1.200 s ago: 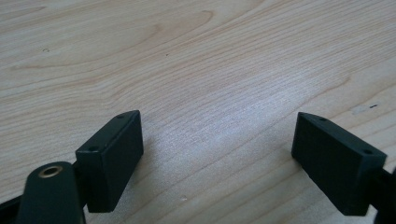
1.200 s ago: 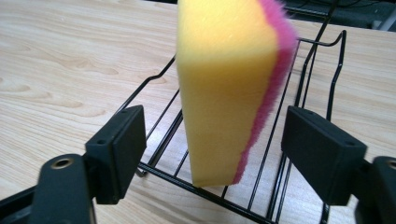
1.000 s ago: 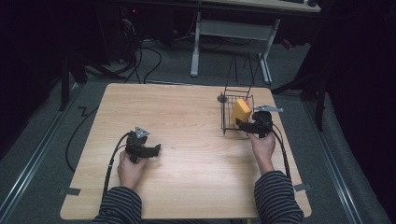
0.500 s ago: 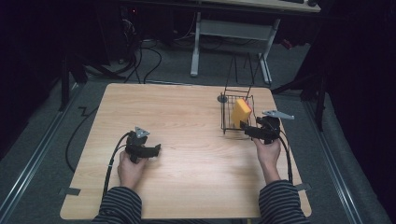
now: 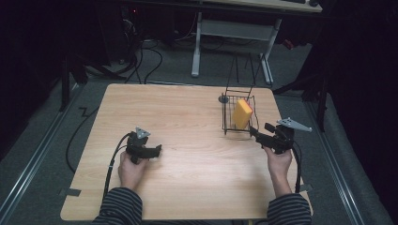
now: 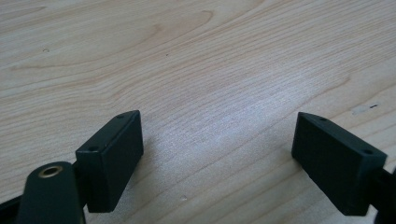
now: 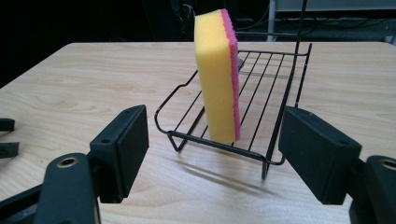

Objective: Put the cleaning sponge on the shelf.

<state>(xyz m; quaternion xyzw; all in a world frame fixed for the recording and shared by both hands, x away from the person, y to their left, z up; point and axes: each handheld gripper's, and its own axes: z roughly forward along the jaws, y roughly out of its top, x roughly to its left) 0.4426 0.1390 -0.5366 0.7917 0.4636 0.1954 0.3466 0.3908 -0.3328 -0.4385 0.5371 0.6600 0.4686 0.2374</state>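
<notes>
Sponge (image 7: 217,74) stands in the rack (image 7: 275,79) by the table's far right edge (placing looks done); right gripper (image 7: 212,158) released, empty, jaws just closing a little.

Dark sleeves with thin pale stripes (image 5: 121,206) cover both forearms. Each black plastic tongs (image 5: 149,151) carries a grey three-cornered plate, screw-holed block jaws and a trailing black cable.

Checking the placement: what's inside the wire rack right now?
One yellow sponge with a pink scrub side stands on edge in the wire rack, alone. The sponge's far face is hidden.
</notes>
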